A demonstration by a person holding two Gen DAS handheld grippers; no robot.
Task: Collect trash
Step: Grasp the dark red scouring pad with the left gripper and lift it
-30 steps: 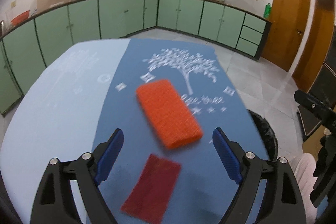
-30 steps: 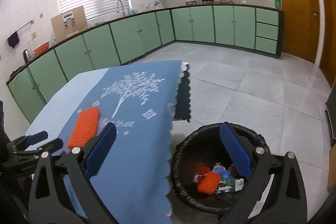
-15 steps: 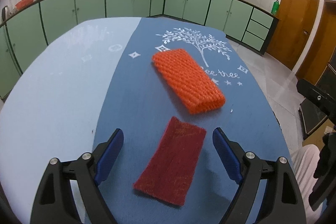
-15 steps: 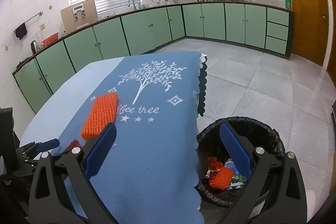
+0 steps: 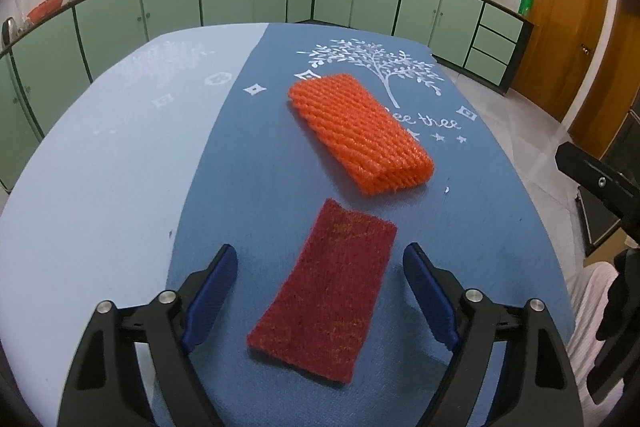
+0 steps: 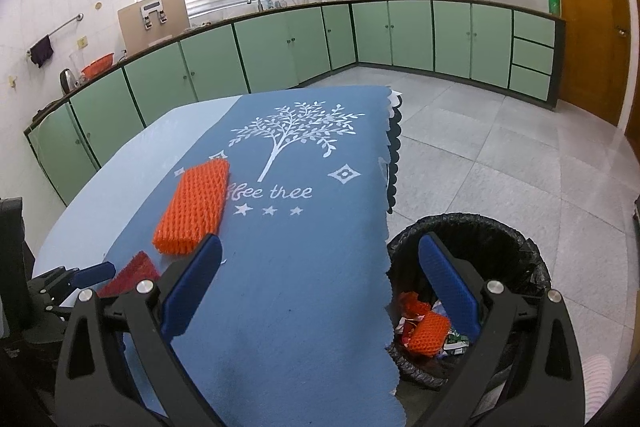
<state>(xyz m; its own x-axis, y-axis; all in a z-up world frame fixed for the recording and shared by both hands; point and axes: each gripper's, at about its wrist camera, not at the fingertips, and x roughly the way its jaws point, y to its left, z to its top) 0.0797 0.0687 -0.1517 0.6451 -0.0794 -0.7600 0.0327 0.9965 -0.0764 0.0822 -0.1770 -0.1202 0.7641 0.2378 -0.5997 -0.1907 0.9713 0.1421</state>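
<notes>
A dark red flat pad [image 5: 328, 291] lies on the blue tablecloth [image 5: 248, 163], between the open jaws of my left gripper [image 5: 320, 267], which is empty. Beyond it lies an orange foam net sleeve [image 5: 360, 133]. In the right wrist view the orange sleeve [image 6: 194, 207] and a corner of the red pad [image 6: 132, 271] show at left. My right gripper [image 6: 320, 267] is open and empty, over the table's right edge and a black-lined trash bin [image 6: 472, 231] that holds orange netting and wrappers.
The cloth's scalloped edge [image 6: 390, 187] hangs beside the bin. Green kitchen cabinets [image 6: 280, 47] line the walls, grey tiled floor [image 6: 500, 147] lies to the right. The right gripper's body [image 5: 600, 183] shows at the left view's right edge.
My left gripper has moved forward and down over the table, so the red pad now lies between its jaws. My right gripper has risen and swung left from over the bin toward the table.
</notes>
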